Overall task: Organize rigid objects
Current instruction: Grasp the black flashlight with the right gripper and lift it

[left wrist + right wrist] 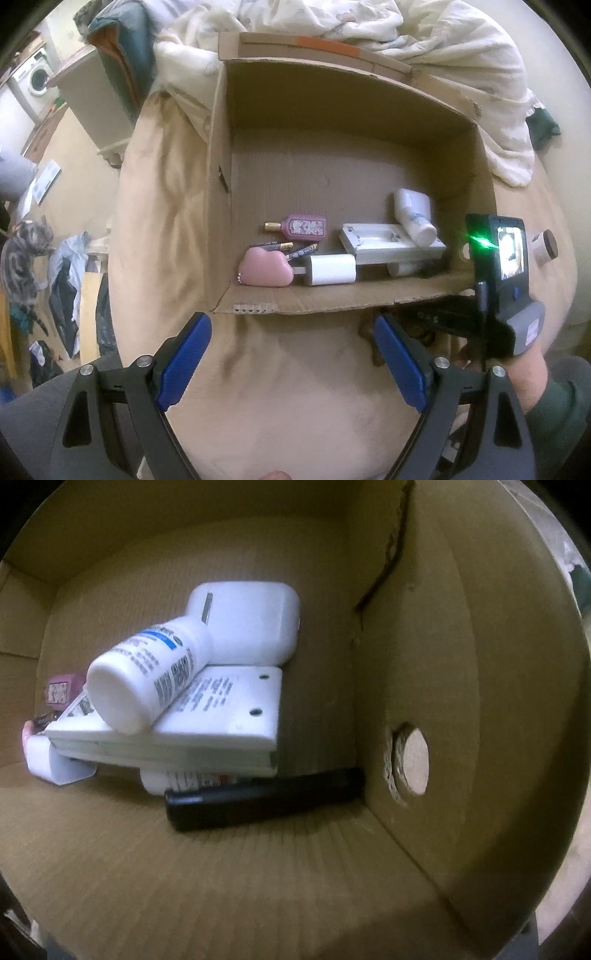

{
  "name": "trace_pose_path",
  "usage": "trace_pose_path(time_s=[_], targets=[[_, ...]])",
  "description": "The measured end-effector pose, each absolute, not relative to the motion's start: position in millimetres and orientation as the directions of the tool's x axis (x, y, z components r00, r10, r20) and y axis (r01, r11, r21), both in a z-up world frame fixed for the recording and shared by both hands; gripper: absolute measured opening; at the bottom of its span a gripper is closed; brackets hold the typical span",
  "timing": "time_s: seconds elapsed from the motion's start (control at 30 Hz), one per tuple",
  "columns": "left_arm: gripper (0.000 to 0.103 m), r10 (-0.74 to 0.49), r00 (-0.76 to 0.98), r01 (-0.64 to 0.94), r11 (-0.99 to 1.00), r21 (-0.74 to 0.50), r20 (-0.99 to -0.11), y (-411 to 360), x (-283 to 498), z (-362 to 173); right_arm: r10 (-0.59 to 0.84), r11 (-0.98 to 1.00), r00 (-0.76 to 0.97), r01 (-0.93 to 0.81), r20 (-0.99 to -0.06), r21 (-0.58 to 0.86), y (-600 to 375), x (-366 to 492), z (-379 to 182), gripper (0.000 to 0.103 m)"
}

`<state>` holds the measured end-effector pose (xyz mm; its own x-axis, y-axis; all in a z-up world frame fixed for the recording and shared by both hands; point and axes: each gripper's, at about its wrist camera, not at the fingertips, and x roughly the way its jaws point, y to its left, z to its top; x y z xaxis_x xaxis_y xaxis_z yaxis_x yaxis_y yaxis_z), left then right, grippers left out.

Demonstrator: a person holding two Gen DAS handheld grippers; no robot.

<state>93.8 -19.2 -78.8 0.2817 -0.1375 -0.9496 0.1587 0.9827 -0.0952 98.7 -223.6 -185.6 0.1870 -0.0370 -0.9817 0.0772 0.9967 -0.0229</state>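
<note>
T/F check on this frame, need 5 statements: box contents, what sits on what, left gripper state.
1. The left gripper is open with nothing between its fingers. True.
2. The white bottle stands upright on the box floor. False: it lies on its side, resting on the flat white device.
3. A black tube lies on the floor of the cardboard box, near the side wall with a round hole. True.
4. The pink cloud-shaped case sits outside the box on the bed. False: it is inside, in the near left corner.
5. The box is full to the rim. False: items cluster along the near wall; most of the floor is bare.
</note>
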Motion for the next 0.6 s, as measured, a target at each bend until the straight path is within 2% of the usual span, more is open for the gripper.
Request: trace_pose_path(time_s=[0.1,0.13,0.17,0.33,0.47,0.6], targets=[[0.089,-0.122,0.291,0.162,0.984,-0.077,-0.949,-22.6,95.1,-79.8,-0.037,0.997,0.197,0.072,-0.98,-0.023,-225.6,95.3,-182.4,0.103],[0.089,-0.12,0.291,0.162,0.984,-0.074,-0.949,-23.4,95.5,-80.3,-0.039,0.998,0.2,0.064,-0.979,-0.027,-227.8,94.6,-181.4,0.095],[0.089,-0.118,0.292,0.161,0.984,-0.072,-0.949,-24.0,96.2,-81.0,-0.042,0.998,0.203,0.054,-0.978,-0.032,-226.9,92.8,-178.1,0.093],[0.089,-0.106,0.293,0.147,0.987,-0.065,-0.95,-21.7,98.3,-83.7,0.03,0.997,0.172,0.068,-0.985,0.042,-233.9,75.9,-157.0,0.093],[0.089,-0.114,0.29,0.136,0.988,-0.077,-0.95,-17.6,98.3,-84.0,0.093,0.993,0.204,0.054,-0.975,0.106,-239.9,55.1,-113.9,0.093],[0.089,-0.11,0.301,0.13,0.989,-0.074,-0.947,-16.2,98.9,-81.6,0.146,0.987,0.351,0.012,-0.925,0.16,-247.1,32.2,-51.9,0.093]])
